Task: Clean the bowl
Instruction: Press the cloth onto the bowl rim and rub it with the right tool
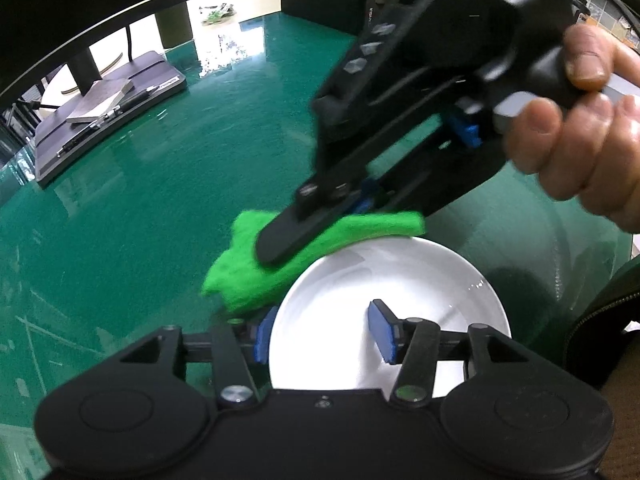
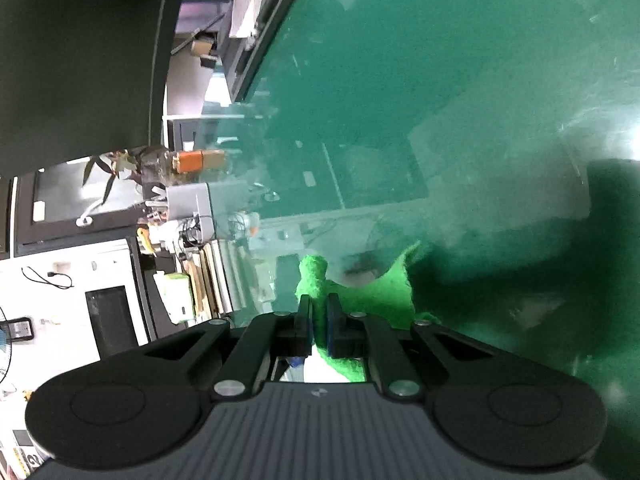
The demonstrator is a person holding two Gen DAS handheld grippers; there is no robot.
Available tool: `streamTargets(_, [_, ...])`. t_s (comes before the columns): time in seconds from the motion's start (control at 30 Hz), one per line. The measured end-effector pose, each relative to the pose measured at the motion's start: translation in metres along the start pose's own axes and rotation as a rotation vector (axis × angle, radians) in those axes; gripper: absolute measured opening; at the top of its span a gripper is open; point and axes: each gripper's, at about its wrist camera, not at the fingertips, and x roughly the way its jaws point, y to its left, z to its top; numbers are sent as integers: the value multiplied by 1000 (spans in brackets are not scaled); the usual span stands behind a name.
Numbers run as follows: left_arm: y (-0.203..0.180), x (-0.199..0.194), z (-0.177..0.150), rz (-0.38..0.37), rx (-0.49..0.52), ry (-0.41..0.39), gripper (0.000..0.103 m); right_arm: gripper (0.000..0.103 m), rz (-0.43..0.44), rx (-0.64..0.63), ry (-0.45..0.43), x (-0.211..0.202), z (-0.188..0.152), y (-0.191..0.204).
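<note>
Two grippers over a glossy green tabletop (image 1: pixel 168 184), reflections all across it. Largest item on it besides the rigs: white bowl (image 1: pixel 400 280), sitting upright near the bottom centre of the left wrist view, inside bare and shiny.

Left gripper (image 1: pixel 324 334) straddling bowl's near-left rim, jaws apart w/ rim between: one blue pad outside the wall at left, other pad (image 1: pixel 384 332) inside the bowl. Pads look clear of the rim, so not clamping; exact contact at the outer pad hard to tell.

Right gripper (image 1: pixel 280 240) held by a hand (image 1: pixel 580 120) at upper right, angled down-left toward the bowl's far-left edge. Jaws closed on a bright green cloth (image 1: pixel 248 264), fuzzy, bunched, hanging just beyond & beside the bowl's rim; whether cloth touches rim can't tell. Same grip seen from the right wrist cam: right gripper (image 2: pixel 319 316) fingers nearly together w/ cloth (image 2: pixel 384 288) pinched between, loose corners sticking up & out to the right. View rolled sideways there, somewhat blurred.

Far left on tabletop: dark monitor base (image 1: pixel 108 108) w/ pens on it, well apart from bowl
</note>
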Motion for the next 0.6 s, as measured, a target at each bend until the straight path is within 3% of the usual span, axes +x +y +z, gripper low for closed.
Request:
streamTargets(0.23, [0, 1, 2, -11, 28, -1, 53, 8, -47, 74, -35, -25, -5, -25])
streamTargets(0.43, [4, 3, 2, -11, -8, -1, 58, 8, -34, -13, 12, 8, 4, 3])
streamTargets(0.6, [10, 4, 3, -12, -83, 22, 60, 8, -75, -58, 28, 15, 6, 12])
